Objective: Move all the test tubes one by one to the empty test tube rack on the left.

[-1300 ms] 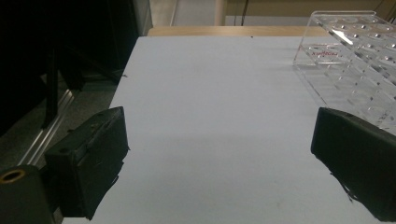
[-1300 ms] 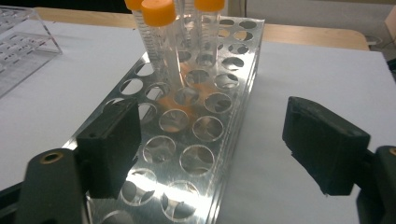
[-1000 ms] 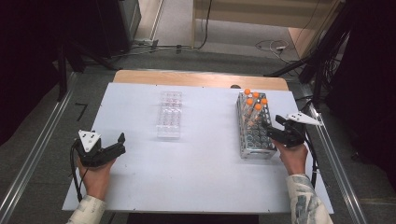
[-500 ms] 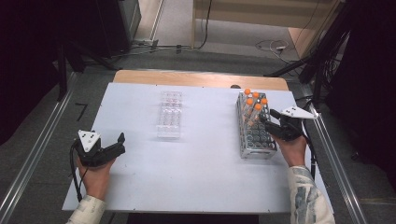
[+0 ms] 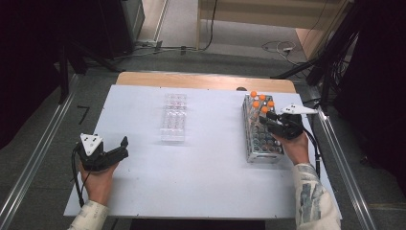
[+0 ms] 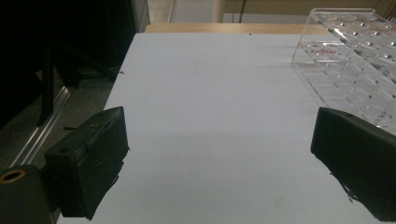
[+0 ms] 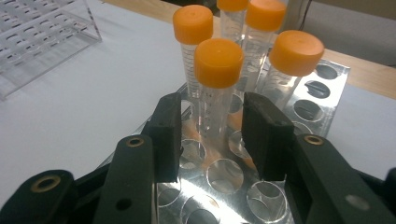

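A metal tube rack (image 5: 261, 143) stands at the right of the white table, with several orange-capped tubes (image 5: 262, 103) upright at its far end. My right gripper (image 5: 265, 117) hovers over the rack, just short of those tubes. In the right gripper view its jaws (image 7: 211, 121) stand on either side of the nearest orange-capped tube (image 7: 218, 63), with a small gap on each side, so it is open. My left gripper (image 5: 124, 146) rests near the table's left front, jaws wide apart (image 6: 219, 140) over bare table.
A clear plastic rack (image 5: 173, 117) lies mid-table, ahead and right of the left gripper (image 6: 355, 60). The table's left edge (image 6: 116, 88) drops to a floor rail. Many rack holes (image 7: 224, 175) near the right gripper hold nothing.
My right gripper has moved along the metal rack toward its far end, bringing its jaws around the nearest orange-capped tube. The left gripper has stayed put.
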The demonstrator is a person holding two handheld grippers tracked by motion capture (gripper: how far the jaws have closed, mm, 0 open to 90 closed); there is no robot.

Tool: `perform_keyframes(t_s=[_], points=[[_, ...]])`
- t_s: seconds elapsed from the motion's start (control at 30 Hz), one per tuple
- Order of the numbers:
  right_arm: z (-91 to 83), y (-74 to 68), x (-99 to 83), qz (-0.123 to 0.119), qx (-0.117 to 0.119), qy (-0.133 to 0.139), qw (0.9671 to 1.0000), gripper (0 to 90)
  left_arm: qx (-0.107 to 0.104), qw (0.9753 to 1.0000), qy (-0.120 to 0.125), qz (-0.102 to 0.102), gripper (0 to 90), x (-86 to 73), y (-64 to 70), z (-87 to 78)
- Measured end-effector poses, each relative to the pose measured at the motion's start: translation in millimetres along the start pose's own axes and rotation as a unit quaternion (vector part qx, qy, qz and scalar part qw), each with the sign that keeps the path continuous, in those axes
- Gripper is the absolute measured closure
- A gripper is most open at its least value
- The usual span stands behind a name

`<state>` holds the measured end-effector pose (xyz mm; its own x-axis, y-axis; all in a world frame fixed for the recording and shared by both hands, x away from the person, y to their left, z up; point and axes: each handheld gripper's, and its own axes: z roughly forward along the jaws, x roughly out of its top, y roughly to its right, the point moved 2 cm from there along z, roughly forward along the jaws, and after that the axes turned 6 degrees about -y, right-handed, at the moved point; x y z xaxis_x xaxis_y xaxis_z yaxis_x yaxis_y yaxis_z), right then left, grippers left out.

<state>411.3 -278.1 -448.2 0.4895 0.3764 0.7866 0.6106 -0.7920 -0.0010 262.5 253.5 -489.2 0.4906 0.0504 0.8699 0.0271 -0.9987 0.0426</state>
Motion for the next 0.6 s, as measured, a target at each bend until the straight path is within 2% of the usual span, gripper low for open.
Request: perform_keyframes(t_s=[0.13,0.27,0.37,0.6], points=[[5.1,1.6,2.1,-0.001,0.013,-0.008,0.9999,59.5,-0.001,1.0,-0.002,0.002,4.9,-0.3,0.4,0.6],[9.5,1.9,1.4,-0.005,0.014,-0.018,0.9997,64.3,-0.003,1.0,-0.002,0.001,4.9,-0.4,0.6,0.7],[10.6,1.6,1.8,-0.011,0.012,-0.015,0.9998,67.4,-0.004,1.0,-0.005,0.002,4.9,-0.5,1.2,1.0],[12.3,3.3,1.7,-0.007,0.013,-0.016,0.9998,71.2,-0.004,1.0,-0.003,0.002,4.9,-0.6,1.3,0.9]])
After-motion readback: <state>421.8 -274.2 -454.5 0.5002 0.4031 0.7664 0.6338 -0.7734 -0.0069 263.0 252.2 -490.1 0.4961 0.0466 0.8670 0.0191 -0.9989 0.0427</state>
